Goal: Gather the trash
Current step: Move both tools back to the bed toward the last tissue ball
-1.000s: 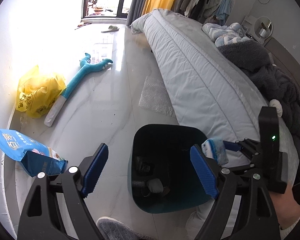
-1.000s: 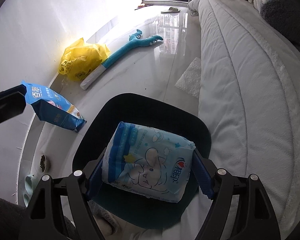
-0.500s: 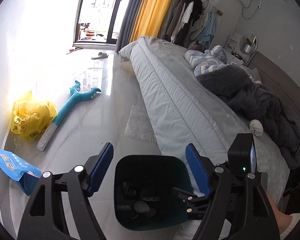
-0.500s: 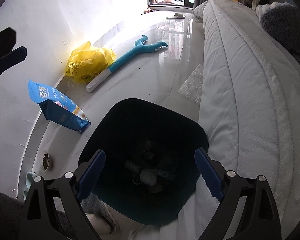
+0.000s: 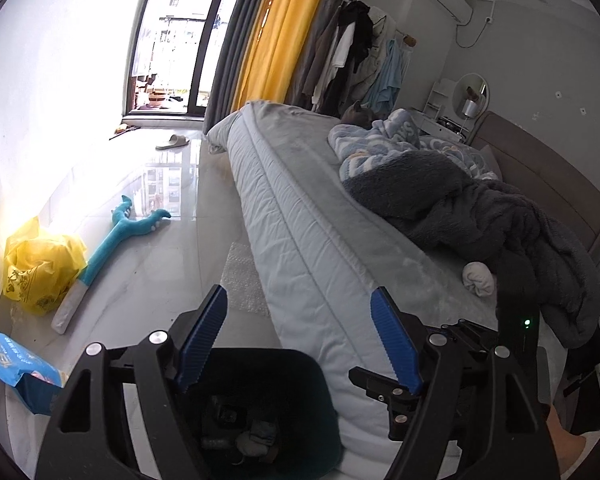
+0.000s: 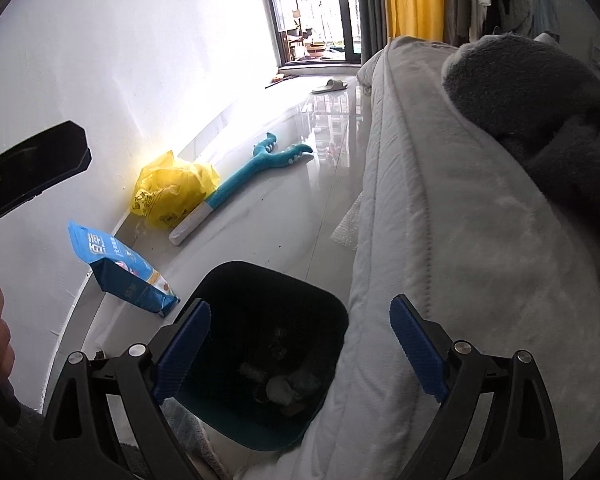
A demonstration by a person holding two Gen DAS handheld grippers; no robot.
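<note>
Plainly the bed [image 5: 312,216] fills most of both views, its grey quilt hanging down against the dark bin [image 6: 276,320] on the pale floor [image 5: 164,264]. A heap of dark blanket [image 5: 480,208] lies on the bed, with a small white wad [image 5: 478,278] beside it.

By the wall sit a yellow bag [image 6: 172,192], a blue pouch [image 6: 120,272] standing near the bin, and a teal toy [image 6: 260,164] stretched between the bag and the window. A clear bubble sheet [image 5: 240,280] lies on the floor just beside the bed's edge. Some scraps already rest at the bottom of the bin.

Both tongs are empty. The left gripper [image 5: 300,340] has its jaws apart over the bin's rim and the quilt; over the last second they narrowed a little, with nothing between them. The right gripper [image 6: 300,344] stands wide, its jaws having just opened, also with nothing between them, above the bin.

Risks from here, as I judge them: the quilt drapes against the bin, so a careless reach toward the bubble sheet could snag the cloth or tip the bin. The sheet is thin and flat, so the pads may slide off it. The yellow bag is limp and could spill if pinched low. The two grippers are close and could knock together.
</note>
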